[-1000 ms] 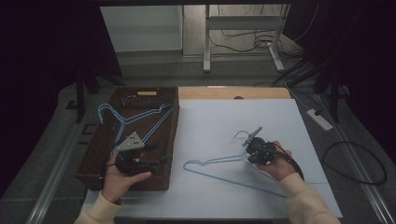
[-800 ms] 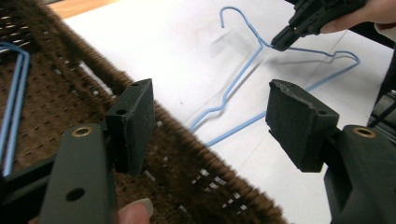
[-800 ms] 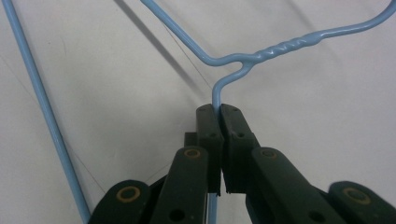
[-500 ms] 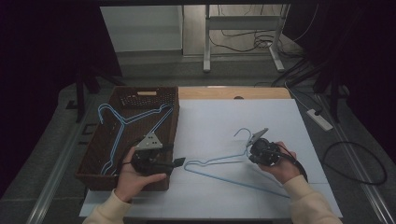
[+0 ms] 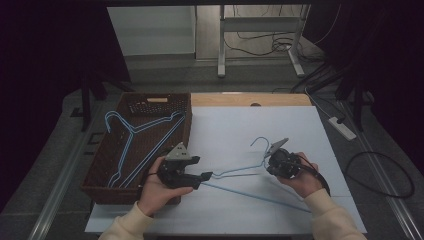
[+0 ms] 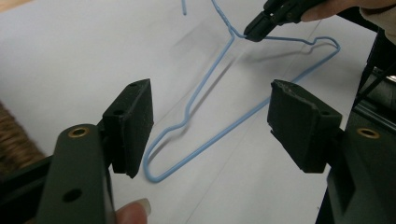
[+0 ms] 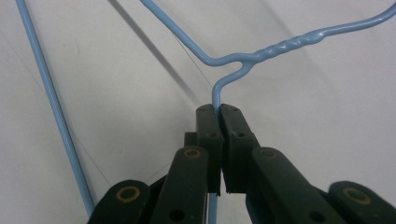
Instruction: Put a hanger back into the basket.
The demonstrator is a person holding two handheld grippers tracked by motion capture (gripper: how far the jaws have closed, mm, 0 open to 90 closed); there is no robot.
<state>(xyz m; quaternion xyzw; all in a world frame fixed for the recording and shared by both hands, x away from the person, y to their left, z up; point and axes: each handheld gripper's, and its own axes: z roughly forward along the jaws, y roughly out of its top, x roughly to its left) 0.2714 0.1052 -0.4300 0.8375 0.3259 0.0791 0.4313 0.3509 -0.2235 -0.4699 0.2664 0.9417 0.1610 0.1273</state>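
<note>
A light blue wire hanger (image 5: pixel 235 171) lies on the white table sheet (image 5: pixel 225 125). My right gripper (image 5: pixel 267 164) is shut on its wire just below the twisted neck (image 7: pixel 289 44), and the right gripper view has both jaws pressed together on that wire (image 7: pixel 219 108). My left gripper (image 5: pixel 201 168) is open, held at the basket's right edge close to the hanger's left shoulder. In the left gripper view its pads (image 6: pixel 212 119) stand wide apart above the hanger (image 6: pixel 209 74), touching nothing, with the right gripper (image 6: pixel 254 31) farther off.
A dark wicker basket (image 5: pixel 150 100) at the table's left holds two more blue hangers (image 5: pixel 131 131). A wooden table strip (image 5: pixel 250 99) runs along the far edge. A power strip (image 5: pixel 342 127) and cables lie on the floor at the right.
My left gripper has moved rightward from over the basket to the hanger's left end. The right gripper has kept its grip and hardly moved.
</note>
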